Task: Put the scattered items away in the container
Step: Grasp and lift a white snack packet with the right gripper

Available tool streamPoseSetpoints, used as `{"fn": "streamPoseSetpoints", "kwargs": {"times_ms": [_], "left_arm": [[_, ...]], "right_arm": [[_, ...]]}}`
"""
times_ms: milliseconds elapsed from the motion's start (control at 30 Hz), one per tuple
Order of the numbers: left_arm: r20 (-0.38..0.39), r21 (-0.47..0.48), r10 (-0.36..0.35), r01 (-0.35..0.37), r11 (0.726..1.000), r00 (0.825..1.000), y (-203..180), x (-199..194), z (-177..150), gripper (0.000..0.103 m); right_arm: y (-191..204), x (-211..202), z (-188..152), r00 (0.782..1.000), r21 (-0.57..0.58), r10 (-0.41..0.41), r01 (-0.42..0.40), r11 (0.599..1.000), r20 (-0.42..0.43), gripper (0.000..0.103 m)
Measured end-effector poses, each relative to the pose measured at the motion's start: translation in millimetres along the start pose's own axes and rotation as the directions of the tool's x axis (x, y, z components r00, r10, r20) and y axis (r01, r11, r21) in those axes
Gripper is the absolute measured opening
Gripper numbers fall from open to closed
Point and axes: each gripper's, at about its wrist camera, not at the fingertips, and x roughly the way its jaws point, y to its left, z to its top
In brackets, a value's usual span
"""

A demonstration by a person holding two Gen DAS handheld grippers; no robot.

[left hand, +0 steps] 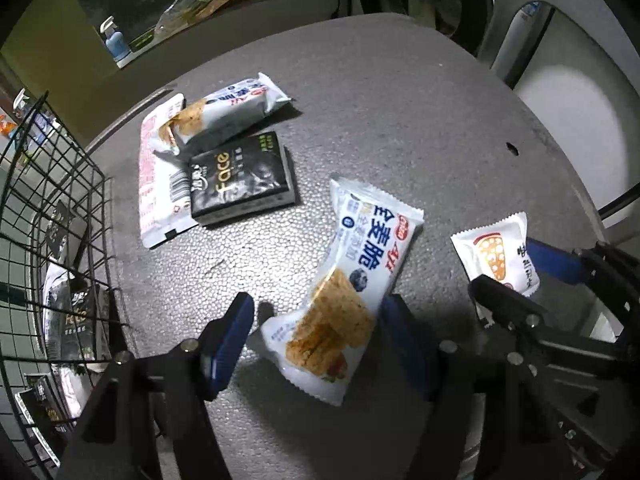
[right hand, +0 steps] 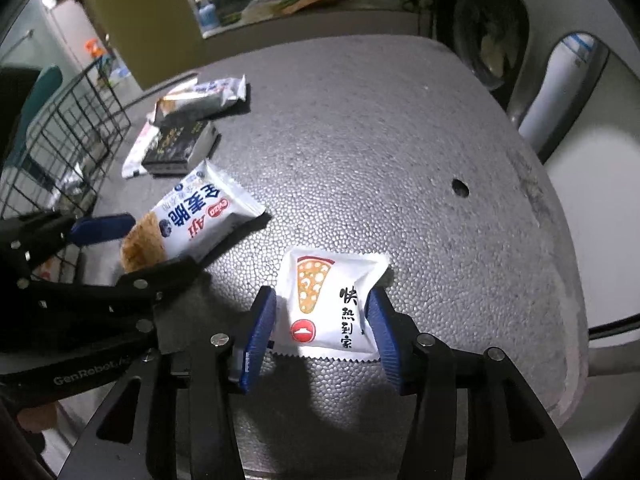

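Left tongs (left hand: pixel 316 328) straddle glossy cracker packet (left hand: pixel 348 288); right tongs (right hand: pixel 322 330) — flat sachet (right hand: pixel 332 300).

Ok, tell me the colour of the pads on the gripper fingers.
Blue pads on black arms, clearest in the right wrist view.

Left gripper (left hand: pixel 318 332) with blue pads straddles a white cracker bar wrapper (left hand: pixel 346 292) on the grey textured round table (left hand: pixel 400 120); right pad touches it, left pad apart. Black wire basket (left hand: pixel 52 240) at left holds dark packets. Black "Face" packet (left hand: pixel 240 178) lies beside two white wrappers. Right gripper (left hand: pixel 516 270) straddles a white pizza-print sachet (left hand: pixel 496 256).
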Motion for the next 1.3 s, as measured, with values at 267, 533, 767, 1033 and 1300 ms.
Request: {"fn": "streamPoseSetpoints", "kwargs": {"times_ms": [267, 533, 767, 1033, 1300], "left_arm": [[-0.01, 0.028, -0.035, 0.035, 0.999, 0.999, -17.6, 9.8, 15.6, 0.072], [-0.007, -0.024, -0.092, 0.092, 0.996, 0.996, -6.4, -4.1, 16.2, 0.04], [0.052, -0.045, -0.13, 0.133, 0.99, 0.99, -1.7, -44.5, 15.6, 0.04], [0.151, -0.103, -0.109, 0.126, 0.987, 0.982, 34.4, -105.2, 10.9, 0.04], [0.161, -0.255, -0.037, 0.077, 0.964, 0.986, 113.5, -132.4, -16.9, 0.04]], "right_arm": [[-32.2, -9.6, -3.4, 1.0, 0.062, 0.017, -0.016, 0.998, -0.016, 0.024], [-33.0, -20.9, -0.1, 1.0, 0.073, 0.024, -0.025, 0.997, 0.011, 0.014], [-26.3, -50.4, 5.8, 0.997, 0.075, 0.038, -0.042, 0.996, 0.06, 0.009], [12.9, -105.8, 28.0, 0.984, 0.01, 0.082, -0.084, 0.996, 0.159, 0.009], [101.4, -134.9, 53.5, 0.961, -0.138, 0.187, -0.161, 0.977, 0.201, 0.009]]}}
